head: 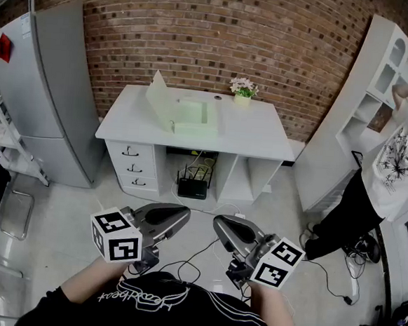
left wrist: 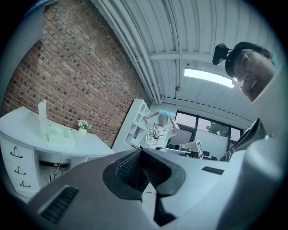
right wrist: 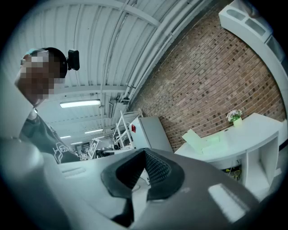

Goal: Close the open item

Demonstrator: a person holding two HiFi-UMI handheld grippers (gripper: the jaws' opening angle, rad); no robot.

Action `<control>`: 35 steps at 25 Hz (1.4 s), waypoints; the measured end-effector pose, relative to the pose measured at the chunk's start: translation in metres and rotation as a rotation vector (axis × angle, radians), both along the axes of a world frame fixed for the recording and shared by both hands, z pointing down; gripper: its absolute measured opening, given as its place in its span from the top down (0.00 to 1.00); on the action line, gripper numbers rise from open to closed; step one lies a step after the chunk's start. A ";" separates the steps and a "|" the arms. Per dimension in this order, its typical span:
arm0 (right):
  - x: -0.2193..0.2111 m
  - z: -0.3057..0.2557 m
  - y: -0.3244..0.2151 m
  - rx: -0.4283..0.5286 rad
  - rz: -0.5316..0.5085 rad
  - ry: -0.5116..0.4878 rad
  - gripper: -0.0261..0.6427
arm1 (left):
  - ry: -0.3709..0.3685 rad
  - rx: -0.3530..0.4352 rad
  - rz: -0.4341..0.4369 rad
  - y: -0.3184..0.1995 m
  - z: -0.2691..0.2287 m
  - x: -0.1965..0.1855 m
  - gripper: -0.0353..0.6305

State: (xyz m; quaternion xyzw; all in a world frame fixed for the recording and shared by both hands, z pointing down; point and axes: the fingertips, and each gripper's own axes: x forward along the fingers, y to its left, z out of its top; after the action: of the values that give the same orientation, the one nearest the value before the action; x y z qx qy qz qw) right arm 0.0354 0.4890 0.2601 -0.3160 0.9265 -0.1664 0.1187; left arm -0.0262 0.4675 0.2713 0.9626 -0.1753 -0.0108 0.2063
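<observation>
A pale green box (head: 192, 116) lies open on the white desk (head: 262, 135) by the brick wall, its lid (head: 158, 94) standing up at the left. The same box is small in the left gripper view (left wrist: 57, 133) and the right gripper view (right wrist: 208, 142). My left gripper (head: 177, 216) and right gripper (head: 223, 228) are held close to my body, well short of the desk. Both are shut with nothing between the jaws, as the left gripper (left wrist: 143, 170) and right gripper (right wrist: 143, 174) show in their own views.
A small pot of flowers (head: 243, 89) sits at the desk's back edge. A grey fridge (head: 48, 90) stands left and a white shelf unit (head: 378, 88) right, where a person (head: 393, 177) reaches up. Drawers (head: 135, 167), a router (head: 191, 187) and floor cables (head: 335, 282) lie below.
</observation>
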 end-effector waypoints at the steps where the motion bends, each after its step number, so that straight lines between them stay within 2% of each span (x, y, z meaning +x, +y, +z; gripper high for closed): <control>1: 0.001 0.002 0.001 -0.009 -0.003 -0.006 0.96 | -0.002 -0.005 -0.007 0.001 0.002 -0.003 0.94; 6: 0.009 0.011 -0.006 -0.045 0.001 -0.009 0.96 | -0.001 -0.043 -0.032 0.000 0.011 -0.009 0.94; 14: -0.012 0.035 -0.020 -0.082 -0.031 0.007 0.96 | -0.053 -0.067 0.002 -0.007 0.037 -0.001 0.94; 20: -0.010 0.049 -0.043 -0.119 -0.017 0.012 0.96 | -0.041 -0.104 0.024 -0.033 0.046 0.004 0.94; 26: -0.007 0.054 -0.101 -0.157 0.009 -0.001 0.96 | -0.027 -0.098 0.024 -0.091 0.050 -0.007 0.94; 35: -0.010 0.083 -0.229 -0.272 0.009 -0.040 0.96 | 0.002 -0.216 -0.016 -0.222 0.082 -0.026 0.94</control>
State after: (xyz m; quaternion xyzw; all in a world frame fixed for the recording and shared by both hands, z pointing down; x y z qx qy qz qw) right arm 0.0258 0.2600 0.3430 -0.3298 0.8915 -0.2962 0.0938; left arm -0.0519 0.2456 0.3531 0.9333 -0.1830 0.0056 0.3089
